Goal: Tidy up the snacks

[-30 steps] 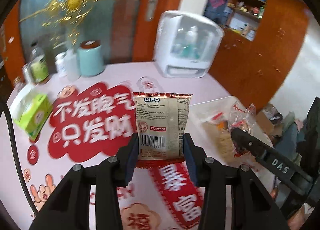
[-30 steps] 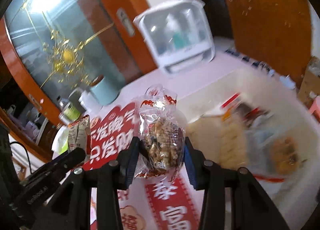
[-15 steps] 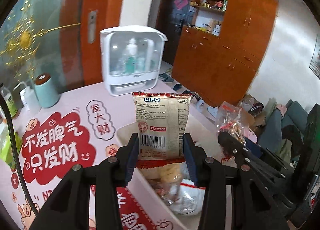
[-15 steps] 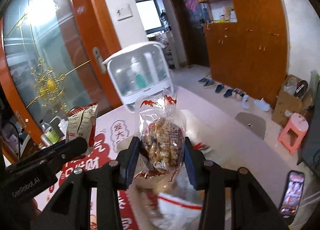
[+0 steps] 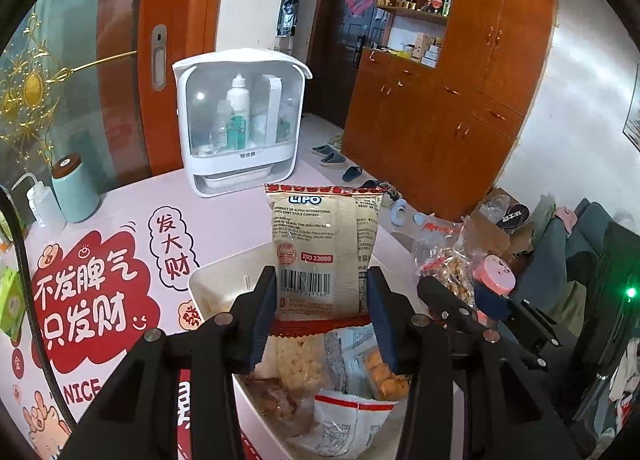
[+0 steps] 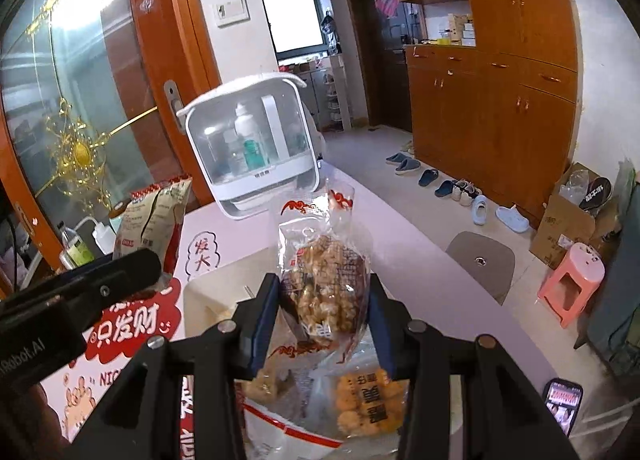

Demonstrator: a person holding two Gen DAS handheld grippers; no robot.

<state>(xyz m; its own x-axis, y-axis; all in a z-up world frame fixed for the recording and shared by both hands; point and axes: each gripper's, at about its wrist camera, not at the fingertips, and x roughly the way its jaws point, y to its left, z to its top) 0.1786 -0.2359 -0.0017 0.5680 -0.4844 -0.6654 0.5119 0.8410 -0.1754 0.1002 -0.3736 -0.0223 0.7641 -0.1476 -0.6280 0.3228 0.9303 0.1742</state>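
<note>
Snacks fill a white bin (image 5: 208, 280) on the pink table (image 5: 132, 196), its near end cut off by the gripper bodies in both views. Above the bin, the left gripper (image 5: 323, 300) is clenched on an upright beige LIPO packet (image 5: 324, 244), the blue pads pressing its lower sides; the packet's red bottom seam sits just behind the jaws. Beside it the right gripper (image 6: 323, 308) is clamped on a clear bag of caramel-coloured puffs (image 6: 326, 284), whose print is too crumpled to read. Inside the bin lie a rice-cracker pack (image 5: 298, 364), a bag of orange balls (image 6: 368, 400) and a white wrapper with a red stripe (image 5: 348, 416), all partly hidden by the fingers. Farther back stand a white cosmetics case (image 5: 240, 124) and a teal canister (image 5: 76, 188). A phone (image 6: 562, 404) lies at the table's right edge.
</note>
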